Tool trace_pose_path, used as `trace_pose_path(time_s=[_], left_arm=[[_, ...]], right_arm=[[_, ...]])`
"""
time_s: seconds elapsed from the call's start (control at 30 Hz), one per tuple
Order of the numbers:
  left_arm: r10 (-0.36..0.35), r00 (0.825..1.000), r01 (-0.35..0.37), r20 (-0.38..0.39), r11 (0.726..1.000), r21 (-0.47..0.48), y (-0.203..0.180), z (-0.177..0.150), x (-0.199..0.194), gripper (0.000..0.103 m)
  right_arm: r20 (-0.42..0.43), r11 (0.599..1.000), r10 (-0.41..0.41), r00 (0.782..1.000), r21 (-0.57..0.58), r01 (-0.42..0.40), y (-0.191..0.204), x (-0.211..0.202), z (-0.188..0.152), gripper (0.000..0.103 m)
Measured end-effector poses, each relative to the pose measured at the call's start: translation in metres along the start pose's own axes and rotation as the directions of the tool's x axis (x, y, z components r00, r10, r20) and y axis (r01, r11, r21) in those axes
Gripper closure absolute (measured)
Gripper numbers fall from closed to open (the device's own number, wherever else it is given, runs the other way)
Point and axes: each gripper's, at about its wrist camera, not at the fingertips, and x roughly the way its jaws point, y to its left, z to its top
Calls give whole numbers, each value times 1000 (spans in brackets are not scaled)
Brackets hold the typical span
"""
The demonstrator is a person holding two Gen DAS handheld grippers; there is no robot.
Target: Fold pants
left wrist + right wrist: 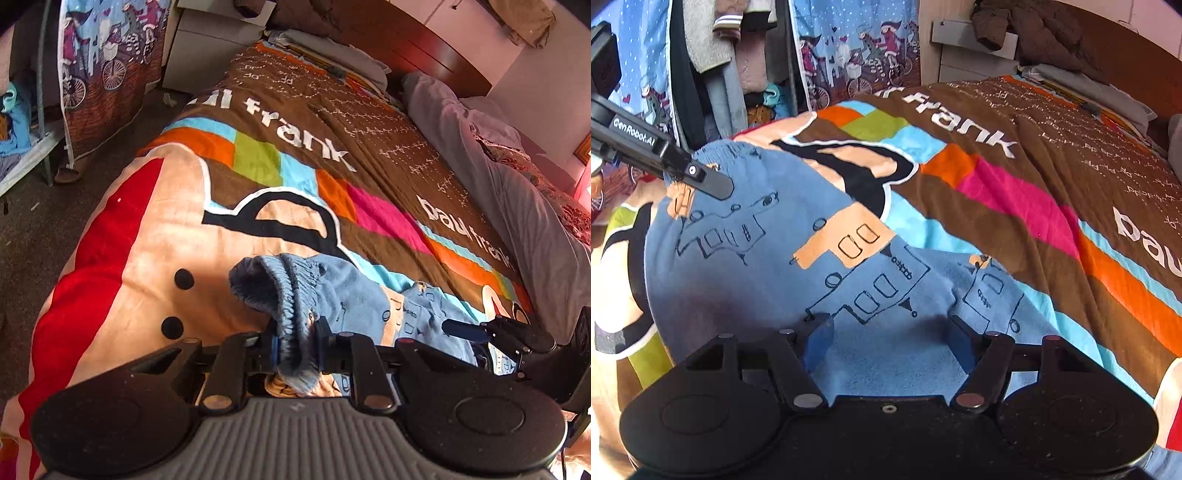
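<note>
The left gripper (295, 341) pinches the ribbed waistband of the blue printed fleece pants (768, 266) on the colourful bedspread (295, 155), while the right gripper (886, 343) hovers wide over the cloth stretching rightward.

Light-blue soft fleece pants (768, 266), printed with black line-drawn houses and peach-coloured patches, lie spread on a bed. Ribbed, gathered waistband (291, 295) is bunched and lifted off the surface, its fuzzy inner side showing. Remaining fabric rests mostly flat, with slight creasing toward the legs.
</note>
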Motion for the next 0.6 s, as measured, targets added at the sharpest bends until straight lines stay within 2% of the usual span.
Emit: trace_pose_path(time_s=[0.1, 0.17, 0.23, 0.3, 0.4, 0.53, 0.6], left_arm=[[-10, 1000, 8, 22, 999, 47, -17, 5, -8, 85], [-25, 999, 23, 31, 998, 61, -26, 8, -12, 85], [-49, 998, 47, 32, 996, 69, -37, 11, -14, 85], [-81, 996, 78, 23, 994, 80, -49, 10, -12, 86], [-130, 992, 129, 4, 987, 98, -73, 8, -5, 86], [-197, 980, 197, -17, 973, 119, -106, 6, 6, 86], [-219, 975, 221, -29, 966, 134, -124, 4, 12, 86]], right_arm=[[21, 997, -64, 998, -29, 65, -1, -14, -1, 33], [8, 989, -137, 991, -63, 137, -1, -14, -5, 33], [-31, 984, -163, 986, -77, 160, -5, -6, -10, 33], [-65, 989, -134, 989, -71, 129, -8, 5, -15, 33], [-37, 994, -101, 994, -33, 100, -14, 2, -15, 33], [8, 994, -84, 996, 72, 83, -30, -25, -23, 32], [41, 990, -52, 998, 134, 46, -40, -41, -32, 30]])
